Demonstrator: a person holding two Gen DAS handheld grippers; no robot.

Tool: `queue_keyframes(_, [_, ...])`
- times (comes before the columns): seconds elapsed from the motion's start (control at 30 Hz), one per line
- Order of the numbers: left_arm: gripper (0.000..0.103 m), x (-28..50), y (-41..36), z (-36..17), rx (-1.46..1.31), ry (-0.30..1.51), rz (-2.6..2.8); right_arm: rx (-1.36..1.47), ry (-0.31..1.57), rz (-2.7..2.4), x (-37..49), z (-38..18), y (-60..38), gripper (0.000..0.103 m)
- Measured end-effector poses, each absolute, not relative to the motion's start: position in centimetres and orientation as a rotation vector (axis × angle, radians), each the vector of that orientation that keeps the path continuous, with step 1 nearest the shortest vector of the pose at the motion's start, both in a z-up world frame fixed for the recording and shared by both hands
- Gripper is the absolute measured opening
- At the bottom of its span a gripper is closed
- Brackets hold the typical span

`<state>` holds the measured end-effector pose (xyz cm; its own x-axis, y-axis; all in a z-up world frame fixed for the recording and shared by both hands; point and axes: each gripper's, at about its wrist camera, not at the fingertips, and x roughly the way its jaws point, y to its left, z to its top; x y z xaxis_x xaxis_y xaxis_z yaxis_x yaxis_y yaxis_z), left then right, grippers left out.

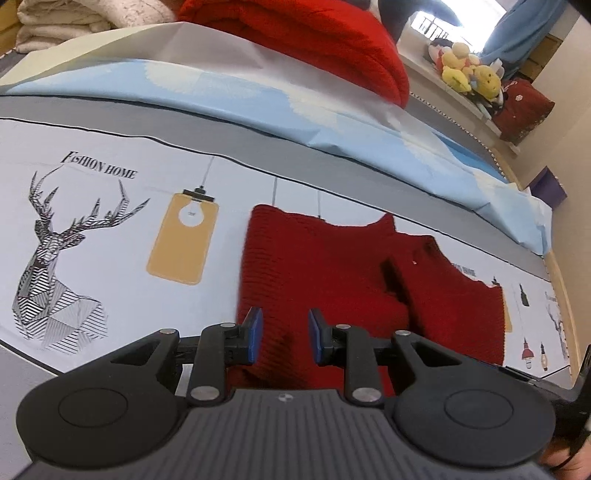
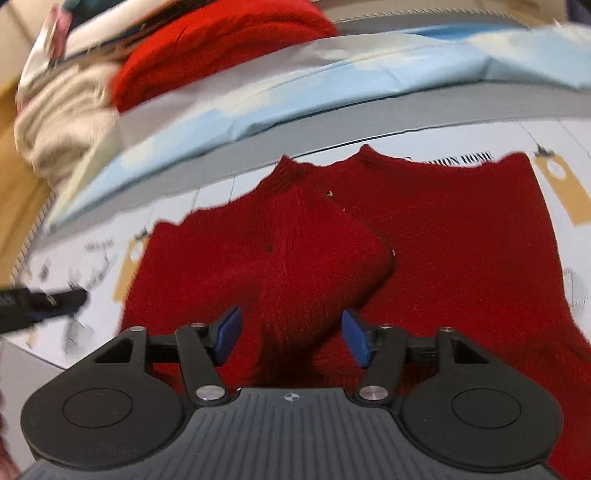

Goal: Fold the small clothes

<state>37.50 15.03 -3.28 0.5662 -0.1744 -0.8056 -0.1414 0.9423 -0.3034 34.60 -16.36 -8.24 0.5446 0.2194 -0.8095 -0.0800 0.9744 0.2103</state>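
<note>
Printed sheet under red sweater; both grippers' jaws apart, empty.

Ahead of the claws lies a bed sheet printed with a line-drawn deer, the words "Fashion Home" and hanging yellow lamps. Beyond it runs a grey band, then a pale blue and white cover. Far ahead to the left sits a stack of cream blankets. Far ahead to the right, a white shelf carries yellow plush toys and a dark red bag, under a bright window with a blue curtain. The wall is beige.
</note>
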Motion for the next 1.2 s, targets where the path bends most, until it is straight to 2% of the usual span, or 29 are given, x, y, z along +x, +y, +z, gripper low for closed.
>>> queue_keyframes(0.2, [0.028, 37.5, 16.2, -3.0, -0.378, 0.975, -0.016, -0.023, 0.976, 0.184, 34.7, -9.5, -14.9, 0.058])
queue_keyframes(0.23, [0.028, 37.5, 16.2, -3.0, -0.376, 0.976, -0.017, -0.033, 0.976, 0.188, 34.6, -9.6, -14.9, 0.054])
queue_keyframes(0.3, [0.028, 37.5, 16.1, -3.1, -0.368, 0.983, -0.018, -0.024, 0.98, 0.216, 34.7, -9.5, -14.7, 0.033])
queue_keyframes(0.33, [0.028, 37.5, 16.0, -3.2, -0.365, 0.985, -0.019, -0.022, 0.976, 0.229, 34.7, -9.4, -14.4, 0.03])
queue_keyframes(0.37, [0.028, 37.5, 16.0, -3.2, -0.362, 0.986, -0.02, -0.029, 0.962, 0.232, 34.6, -9.2, -14.2, 0.021])
queue_keyframes(0.5, [0.028, 37.5, 15.9, -3.0, -0.36, 0.979, -0.019, 0.085, 0.905, 0.176, 34.5, -7.9, -15.4, 0.014])
queue_keyframes(0.67, [0.028, 37.3, 15.9, -3.0, -0.346, 0.977, -0.02, 0.349, 0.683, -0.087, 32.5, -4.1, -20.1, 0.015])
queue_keyframes(0.77, [0.028, 37.4, 16.1, -3.3, -0.351, 0.984, -0.006, 0.537, 0.837, -0.22, 32.6, -6.9, -23.1, 0.017])
queue_keyframes(0.87, [0.028, 37.5, 16.2, -3.2, -0.359, 0.983, -0.002, 0.672, 0.959, -0.297, 32.5, -9.5, -24.9, 0.024])
queue_keyframes(0.93, [0.028, 37.6, 16.1, -3.1, -0.359, 0.982, -0.007, 0.69, 0.944, -0.321, 32.9, -9.6, -25.7, 0.035])
queue_keyframes(0.97, [0.029, 37.6, 15.9, -3.1, -0.357, 0.983, -0.012, 0.696, 0.94, -0.332, 33.2, -9.5, -26.0, 0.054])
queue_keyframes(1.0, [0.03, 37.6, 15.8, -3.1, -0.355, 0.985, -0.016, 0.717, 0.933, -0.342, 33.4, -9.4, -26.6, 0.058])
queue_keyframes(1.07, [0.031, 37.7, 15.6, -3.3, -0.352, 0.99, -0.021, 0.792, 0.908, -0.363, 33.5, -9.6, -28.1, 0.057])
queue_keyframes(1.13, [0.031, 37.7, 15.4, -3.4, -0.348, 0.995, -0.025, 0.844, 0.904, -0.403, 33.4, -10.0, -29.8, 0.051])
queue_keyframes(1.17, [0.031, 37.7, 15.3, -3.5, -0.346, 0.997, -0.027, 0.872, 0.902, -0.415, 33.3, -10.3, -30.4, 0.042])
queue_keyframes(1.2, [0.031, 37.8, 15.2, -3.6, -0.343, 0.999, -0.028, 0.896, 0.903, -0.423, 33.3, -10.4, -31.1, 0.025])
